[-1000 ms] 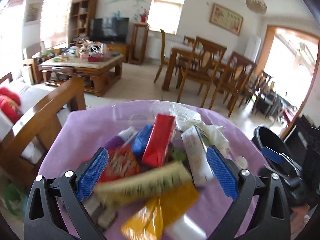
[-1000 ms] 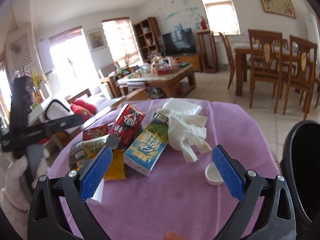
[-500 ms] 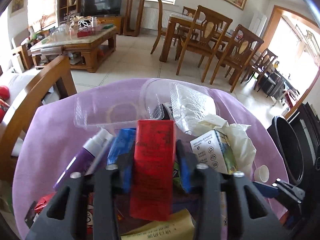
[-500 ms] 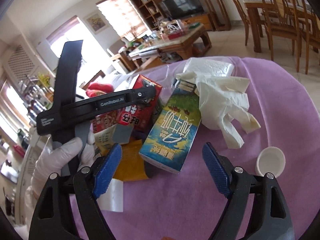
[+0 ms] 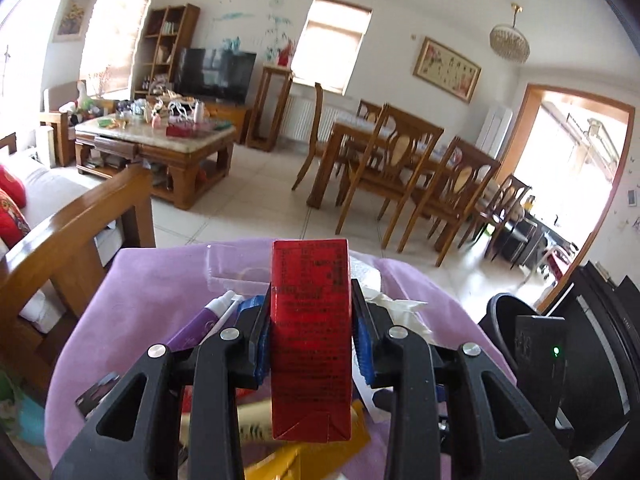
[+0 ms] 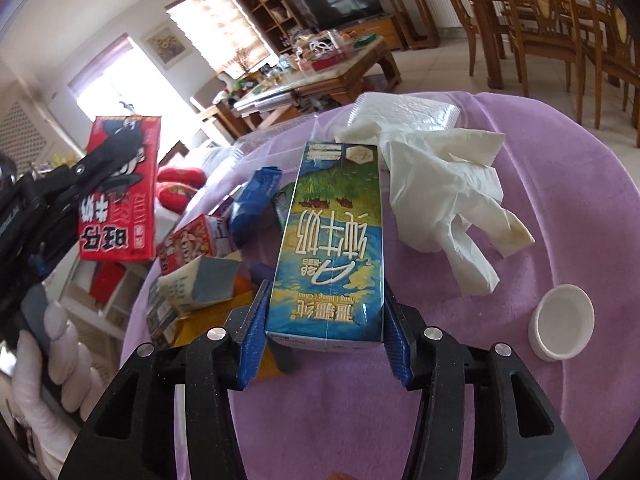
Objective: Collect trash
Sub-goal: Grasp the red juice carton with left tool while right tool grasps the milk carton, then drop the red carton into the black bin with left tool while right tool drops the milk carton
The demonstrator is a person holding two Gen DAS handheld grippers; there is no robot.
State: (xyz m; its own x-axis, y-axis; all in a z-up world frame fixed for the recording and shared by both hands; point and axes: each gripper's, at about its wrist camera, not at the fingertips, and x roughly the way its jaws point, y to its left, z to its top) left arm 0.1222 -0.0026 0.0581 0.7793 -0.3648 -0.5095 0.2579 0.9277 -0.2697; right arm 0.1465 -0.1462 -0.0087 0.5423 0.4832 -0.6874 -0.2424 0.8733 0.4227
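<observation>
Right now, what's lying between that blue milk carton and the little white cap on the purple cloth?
In the right wrist view, only bare purple cloth separates the blue milk carton from the white cap; the crumpled white glove lies just beyond.

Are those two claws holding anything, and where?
Left gripper clamps the red carton by its sides; right gripper clamps the blue carton near one end.
</observation>
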